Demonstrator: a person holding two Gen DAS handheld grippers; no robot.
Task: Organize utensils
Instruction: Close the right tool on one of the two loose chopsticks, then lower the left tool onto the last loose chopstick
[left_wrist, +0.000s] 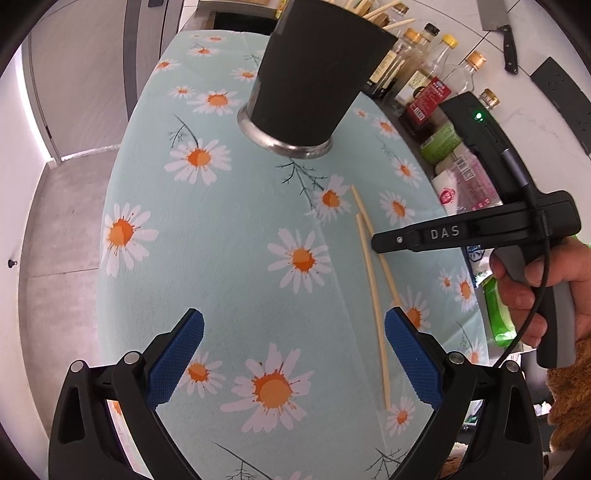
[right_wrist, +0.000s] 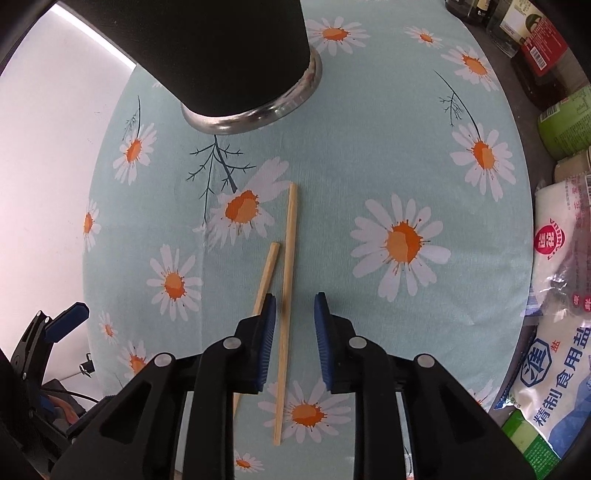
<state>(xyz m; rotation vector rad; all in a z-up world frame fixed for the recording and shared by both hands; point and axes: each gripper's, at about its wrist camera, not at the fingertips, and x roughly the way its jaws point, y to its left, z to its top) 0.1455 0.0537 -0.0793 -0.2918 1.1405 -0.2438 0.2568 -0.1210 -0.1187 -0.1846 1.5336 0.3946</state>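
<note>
Lower centre of frame: right gripper (right_wrist: 294, 312) fingers part-closed astride one chopstick (right_wrist: 286, 295), not yet gripping, for transfer to holder (right_wrist: 236, 55); left gripper (left_wrist: 293, 332) released, idle.

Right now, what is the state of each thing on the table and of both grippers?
Utensil holder: upright on the tablecloth, chopsticks inside.
Longer chopstick: flat on the cloth, between the right jaws, not pinched.
Shorter chopstick: flat, outside those jaws.
Right gripper: open, narrow gap.
Left gripper: open wide, empty.
</note>
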